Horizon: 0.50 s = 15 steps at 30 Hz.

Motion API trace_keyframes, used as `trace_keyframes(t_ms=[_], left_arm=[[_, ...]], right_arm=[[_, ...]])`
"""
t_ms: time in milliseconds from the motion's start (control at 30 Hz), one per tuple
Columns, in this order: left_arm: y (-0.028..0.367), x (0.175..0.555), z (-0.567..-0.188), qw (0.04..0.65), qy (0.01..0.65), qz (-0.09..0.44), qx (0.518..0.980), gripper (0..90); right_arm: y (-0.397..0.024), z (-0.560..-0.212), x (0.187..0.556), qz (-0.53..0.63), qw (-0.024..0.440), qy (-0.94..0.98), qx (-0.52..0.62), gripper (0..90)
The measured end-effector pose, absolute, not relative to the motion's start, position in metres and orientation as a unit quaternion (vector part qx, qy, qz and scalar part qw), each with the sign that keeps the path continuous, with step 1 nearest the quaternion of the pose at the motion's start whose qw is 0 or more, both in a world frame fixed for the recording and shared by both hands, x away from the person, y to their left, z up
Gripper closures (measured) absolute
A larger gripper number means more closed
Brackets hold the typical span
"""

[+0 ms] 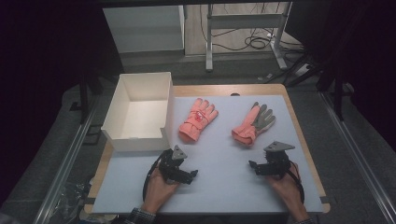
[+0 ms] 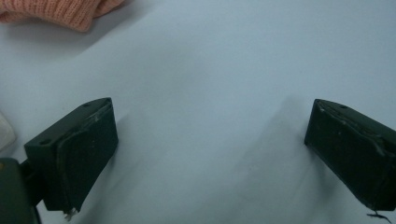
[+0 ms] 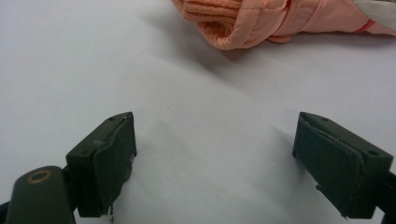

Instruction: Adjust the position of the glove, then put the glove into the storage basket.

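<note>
Holding both tongs low over the pale mat (image 1: 224, 154), I have nothing gripped yet: my left gripper (image 1: 180, 171) stands with its jaws spread wide and only bare mat between them, and my right gripper (image 1: 267, 167) is just as open and just as empty. Taking the white box (image 1: 122, 102) as my landmark, the first pink glove (image 1: 198, 119) lies flat just to its right, fingers pointing away from me, and the second pink glove (image 1: 253, 123), with its grey palm side showing, lies farther right of the box, well apart from the first. The box itself looks empty. I judge the work barely begun: if the gloves are meant for the box, neither has been lifted, and both pick-ups and both drops are left. My left gripper sits nearest the box, below its front corner, near the first glove's cuff (image 2: 60, 13); my right sits near the second glove's cuff (image 3: 219, 23).
</note>
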<state>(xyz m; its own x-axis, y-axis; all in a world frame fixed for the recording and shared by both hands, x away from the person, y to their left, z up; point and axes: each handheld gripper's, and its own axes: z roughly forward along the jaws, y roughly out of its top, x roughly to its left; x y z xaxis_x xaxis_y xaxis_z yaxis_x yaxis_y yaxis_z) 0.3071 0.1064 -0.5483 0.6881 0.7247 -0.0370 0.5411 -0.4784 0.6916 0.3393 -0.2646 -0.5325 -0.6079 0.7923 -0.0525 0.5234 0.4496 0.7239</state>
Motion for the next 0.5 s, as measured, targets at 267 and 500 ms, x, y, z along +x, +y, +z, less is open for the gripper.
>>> trace_keyframes(t_ms=[267, 500], left_arm=[[0.1062, 0.3067, -0.5485, 0.35, 0.375, 0.13, 0.848, 2.6], [0.1064, 0.307, -0.5485, 0.351, 0.373, 0.132, 0.849, 2.6]], right_arm=[[-0.2642, -0.5322, 0.3397, 0.34, 0.194, 0.83, 0.397, 11.8], [-0.2645, -0.5317, 0.34, 0.341, 0.193, 0.83, 0.396, 12.4]])
